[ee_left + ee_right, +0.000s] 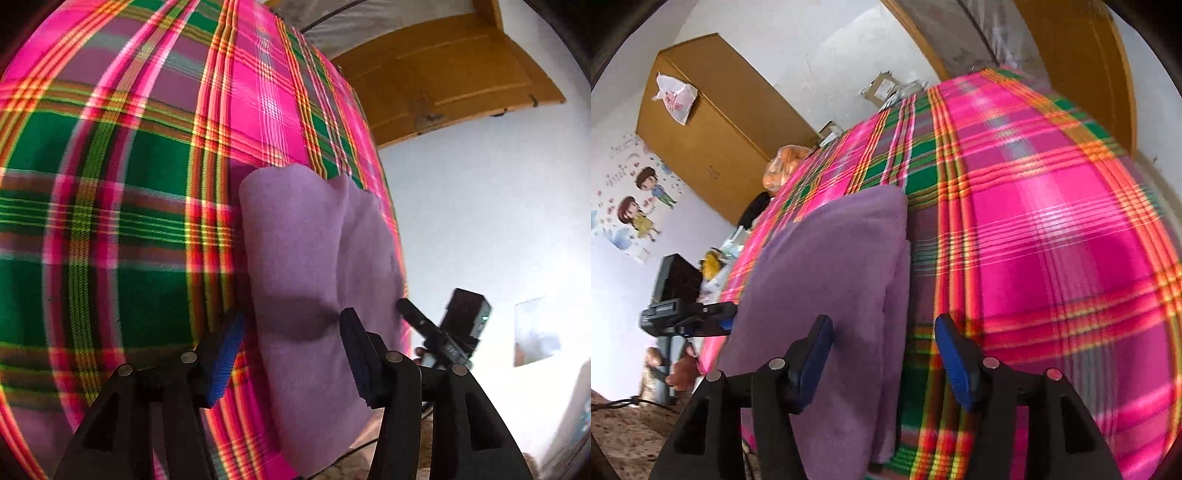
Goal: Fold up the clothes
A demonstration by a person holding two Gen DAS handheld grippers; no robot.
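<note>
A folded purple garment [314, 273] lies on a pink and green plaid sheet [129, 166] near the bed's edge. My left gripper [291, 332] is open just above its near end, one finger on each side of the cloth, holding nothing. In the right wrist view the same purple garment [831, 280] shows as a thick folded stack on the plaid sheet [1052, 240]. My right gripper [886, 350] is open over the stack's right edge with nothing between its fingers. Each view shows the other gripper: the right one [443, 332] and the left one [687, 314].
A wooden door [443, 74] and a white wall stand beyond the bed. A wooden wardrobe [713, 140] with a plastic bag [674, 98] on top, wall stickers [635, 199] and clutter [783, 166] lie past the bed's far side. A hand [681, 373] holds the left gripper.
</note>
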